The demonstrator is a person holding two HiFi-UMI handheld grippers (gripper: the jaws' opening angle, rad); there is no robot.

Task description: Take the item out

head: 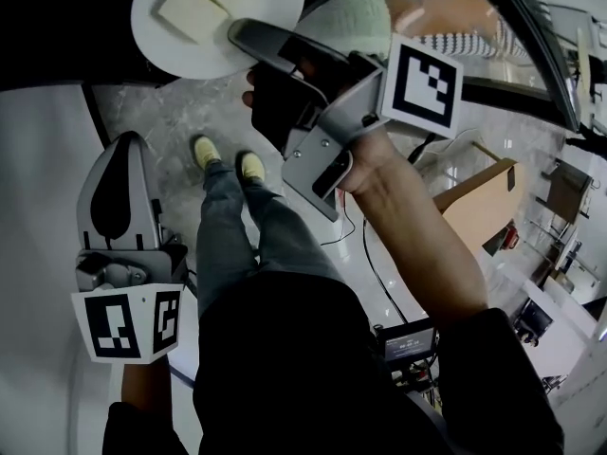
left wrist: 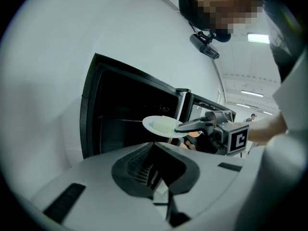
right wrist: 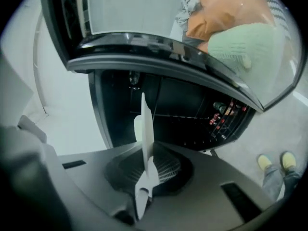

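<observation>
A white plate (head: 216, 17) carrying pale yellow slabs of food is pinched at its rim by my right gripper (head: 248, 36), which is shut on it. In the left gripper view the plate (left wrist: 161, 125) hangs level just outside the dark oven cavity (left wrist: 125, 119), with the right gripper (left wrist: 185, 126) on its right edge. From the right gripper view the plate (right wrist: 146, 124) shows edge-on between the jaws of that gripper (right wrist: 147, 153). My left gripper (head: 119, 159) hangs low at the left, away from the plate; its jaws (left wrist: 155, 150) look shut with nothing in them.
The oven's glass door (right wrist: 144, 13) stands open above the cavity (right wrist: 192, 124), with green and orange things showing through the glass. Below are the person's legs and yellow shoes (head: 228, 159), a cardboard box (head: 479, 202) at the right and a small screen device (head: 408, 339).
</observation>
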